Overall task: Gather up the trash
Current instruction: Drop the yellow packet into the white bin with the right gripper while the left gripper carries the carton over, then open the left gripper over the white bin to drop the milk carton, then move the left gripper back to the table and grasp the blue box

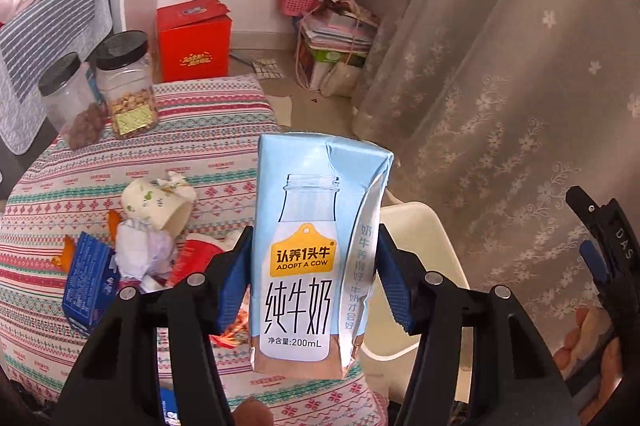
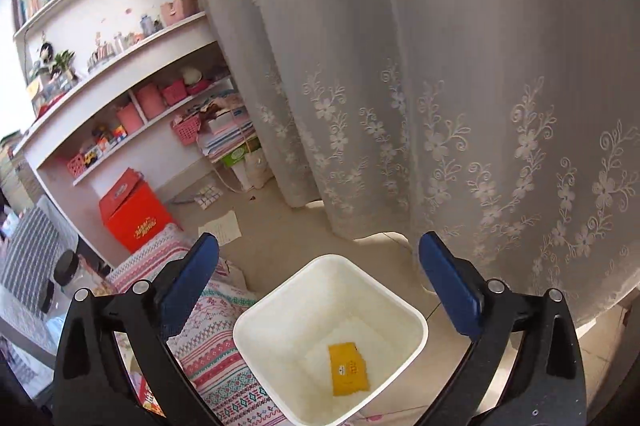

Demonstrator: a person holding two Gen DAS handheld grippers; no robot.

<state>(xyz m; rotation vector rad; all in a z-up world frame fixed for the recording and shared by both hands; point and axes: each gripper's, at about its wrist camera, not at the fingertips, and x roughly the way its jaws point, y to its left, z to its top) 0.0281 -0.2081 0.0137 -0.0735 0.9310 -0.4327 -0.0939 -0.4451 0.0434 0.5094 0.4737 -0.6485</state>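
- On the patterned tablecloth [image 1: 224,129] at the far left stand two clear jars [image 1: 124,85] with black lids, side by side, each holding a little food at the bottom.
- Nearer, a heap of litter lies on the cloth: a tipped paper cup [image 1: 160,205], crumpled white paper [image 1: 140,250], a blue carton [image 1: 90,286] and bits of orange and red wrapper.
- In the middle, the left gripper [image 1: 316,286] clamps a light blue milk carton [image 1: 316,246] upright, its blue pads pressed against the carton's two narrow sides, above the table's edge.
- Just right of the carton, the rim of a white bin [image 1: 420,226] shows behind it, on the floor beside the table.
- Further right, the right gripper [image 2: 318,286] hangs over the bin [image 2: 404,296] with its jaws spread wide and nothing between them.
- A yellow packet [image 2: 349,368] lies flat on the bin's bottom.
- Behind the bin hangs a flowered lace curtain [image 2: 440,85].
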